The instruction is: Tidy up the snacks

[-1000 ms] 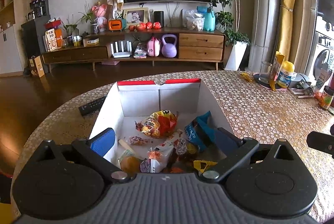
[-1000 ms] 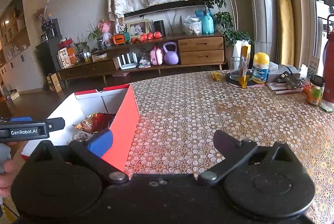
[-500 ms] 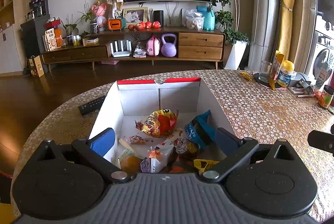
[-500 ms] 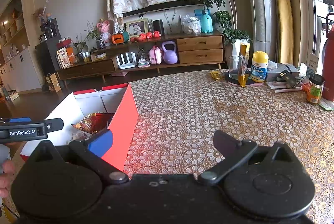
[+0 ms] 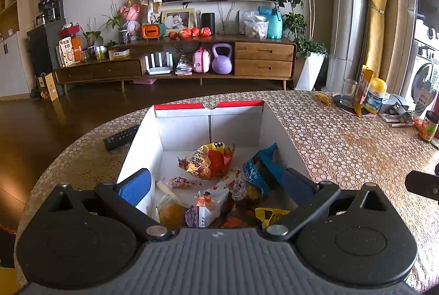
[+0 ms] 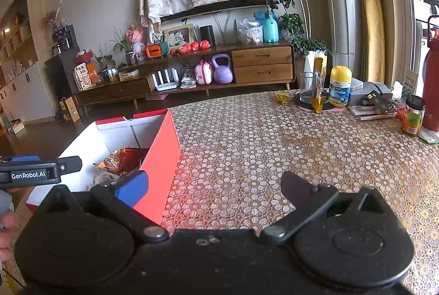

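A red and white cardboard box stands open on the table and holds several snack packets: an orange-red bag, a blue bag, a small white packet and others. My left gripper is open and empty, over the near end of the box. The box also shows in the right wrist view at the left. My right gripper is open and empty, above the tablecloth beside the box's red right wall.
A black remote lies left of the box. At the table's far right stand a glass, a yellow-capped bottle, a jar, a red flask and papers. The patterned tablecloth covers the table.
Almost nothing has moved. Both grippers stay open; the views have shifted very slightly.
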Demonstrator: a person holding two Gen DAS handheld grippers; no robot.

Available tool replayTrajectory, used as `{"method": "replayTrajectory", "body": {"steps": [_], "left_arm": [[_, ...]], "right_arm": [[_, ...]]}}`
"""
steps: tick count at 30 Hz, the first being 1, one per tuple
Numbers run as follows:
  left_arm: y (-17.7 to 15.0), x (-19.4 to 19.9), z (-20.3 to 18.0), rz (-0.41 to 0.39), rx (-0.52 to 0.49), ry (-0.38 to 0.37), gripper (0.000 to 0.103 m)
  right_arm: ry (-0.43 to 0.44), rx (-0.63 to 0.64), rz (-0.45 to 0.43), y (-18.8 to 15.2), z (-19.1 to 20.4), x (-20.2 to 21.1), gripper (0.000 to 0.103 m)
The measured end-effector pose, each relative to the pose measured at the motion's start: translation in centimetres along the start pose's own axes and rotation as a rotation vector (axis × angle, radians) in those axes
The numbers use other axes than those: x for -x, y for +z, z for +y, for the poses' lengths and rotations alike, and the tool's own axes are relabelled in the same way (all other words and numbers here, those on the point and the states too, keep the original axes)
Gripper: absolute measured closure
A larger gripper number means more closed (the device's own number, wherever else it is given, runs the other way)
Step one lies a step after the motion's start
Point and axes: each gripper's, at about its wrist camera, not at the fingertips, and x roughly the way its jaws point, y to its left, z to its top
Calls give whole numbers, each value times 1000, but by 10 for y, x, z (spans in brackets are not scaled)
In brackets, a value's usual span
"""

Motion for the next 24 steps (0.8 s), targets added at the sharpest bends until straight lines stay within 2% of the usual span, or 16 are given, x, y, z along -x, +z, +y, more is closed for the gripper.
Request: {"method": "replayTrajectory", "body": {"steps": [24], "left_arm": [[-2, 0, 1, 2, 1, 0, 0]], "right_arm": [[0, -5, 3, -1, 0, 0, 0]]}}
